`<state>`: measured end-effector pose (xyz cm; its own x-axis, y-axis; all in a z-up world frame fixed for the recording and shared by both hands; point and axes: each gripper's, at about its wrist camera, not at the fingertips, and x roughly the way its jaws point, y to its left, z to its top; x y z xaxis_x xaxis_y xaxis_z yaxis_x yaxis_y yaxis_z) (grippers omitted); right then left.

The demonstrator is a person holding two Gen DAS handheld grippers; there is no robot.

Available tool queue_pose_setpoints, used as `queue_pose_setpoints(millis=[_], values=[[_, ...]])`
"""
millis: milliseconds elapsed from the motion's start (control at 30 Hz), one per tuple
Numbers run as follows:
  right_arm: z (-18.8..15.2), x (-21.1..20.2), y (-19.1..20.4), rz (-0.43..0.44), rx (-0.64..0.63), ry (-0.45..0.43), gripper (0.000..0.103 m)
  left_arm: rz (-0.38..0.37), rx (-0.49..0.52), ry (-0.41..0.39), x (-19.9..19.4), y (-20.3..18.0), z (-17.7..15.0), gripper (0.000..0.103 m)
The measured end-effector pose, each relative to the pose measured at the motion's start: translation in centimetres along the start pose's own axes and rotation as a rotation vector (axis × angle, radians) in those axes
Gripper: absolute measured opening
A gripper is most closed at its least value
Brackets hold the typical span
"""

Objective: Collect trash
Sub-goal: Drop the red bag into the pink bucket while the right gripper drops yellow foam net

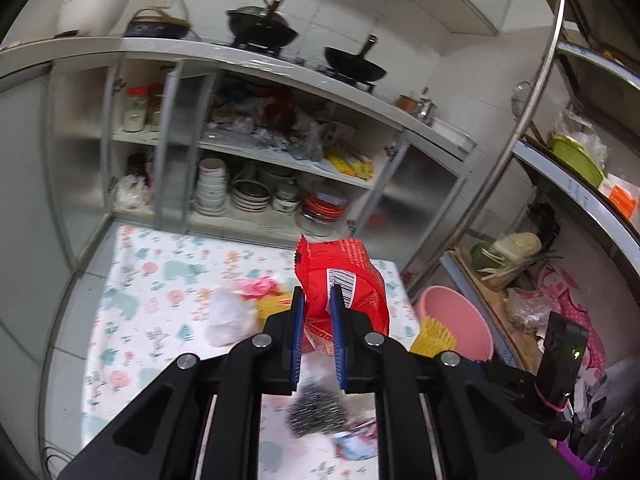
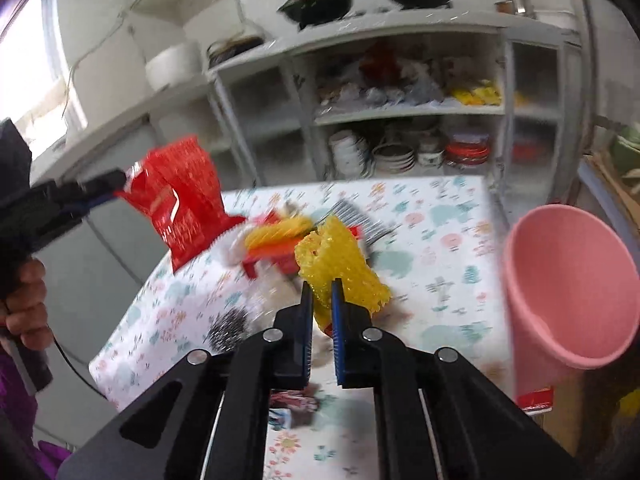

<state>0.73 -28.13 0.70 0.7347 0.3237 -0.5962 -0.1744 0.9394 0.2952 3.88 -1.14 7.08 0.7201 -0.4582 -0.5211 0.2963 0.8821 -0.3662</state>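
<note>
Black linkage arms fill the near edge of both wrist views. Beyond them, the left tongs (image 1: 318, 294) pinch the lower end of a red snack wrapper (image 1: 342, 280), which stands up from the blue pads and hangs clear above the counter (image 1: 132, 280) with its floral cloth. The right tongs (image 2: 322, 290) are pressed together on a yellow bubble-wrap scrap (image 2: 340, 270), held just above the cloth. A pink bucket (image 2: 568, 292) sits to the right of that scrap, off the counter's right edge. More litter lies on the counter between the two tools: a white crumpled wad (image 1: 230, 316), a red and yellow wrapper pile (image 2: 276, 240) and a dark scouring pad (image 1: 316, 410), all smeared by motion blur. A printed packet (image 2: 294, 406) near the camera is half hidden behind the right tool's frame, and its print cannot be read.
</note>
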Motion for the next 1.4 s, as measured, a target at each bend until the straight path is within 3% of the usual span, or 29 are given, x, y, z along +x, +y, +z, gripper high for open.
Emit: queue_pose_setpoints(millis=[167,500,733,1100,1167,1233,1400], values=[[0.9,-2.5,-4.5,-0.090,0.081,-0.072,0.009,-0.073,0.042,0.022,3.0,-4.6,0.5,0.012],[-0.1,-4.0,-14.0,-0.267,0.276,-0.089,0.009,-0.193,0.149,0.103,11.9,-15.4,0.2,0.012],[-0.8,-2.2,-17.0,-0.298,0.339,-0.050,0.009,-0.173,0.295,0.145,17.9,-21.8,-1.9,0.012],[-1.8,-0.4,-19.0,-0.339,0.371,0.009,0.014,-0.154,0.356,0.256,24.1,-24.6,-5.0,0.014],[-1.8,-0.2,-19.2,-0.340,0.376,0.017,0.016,-0.154,0.363,0.258,24.3,-24.6,-5.1,0.021],[-1.8,-0.2,-19.4,-0.345,0.373,0.019,0.020,-0.160,0.352,0.258,24.2,-24.6,-5.0,0.038],[-1.8,-0.6,-19.2,-0.351,0.363,0.013,0.031,-0.184,0.339,0.235,22.9,-24.4,-4.2,0.040]])
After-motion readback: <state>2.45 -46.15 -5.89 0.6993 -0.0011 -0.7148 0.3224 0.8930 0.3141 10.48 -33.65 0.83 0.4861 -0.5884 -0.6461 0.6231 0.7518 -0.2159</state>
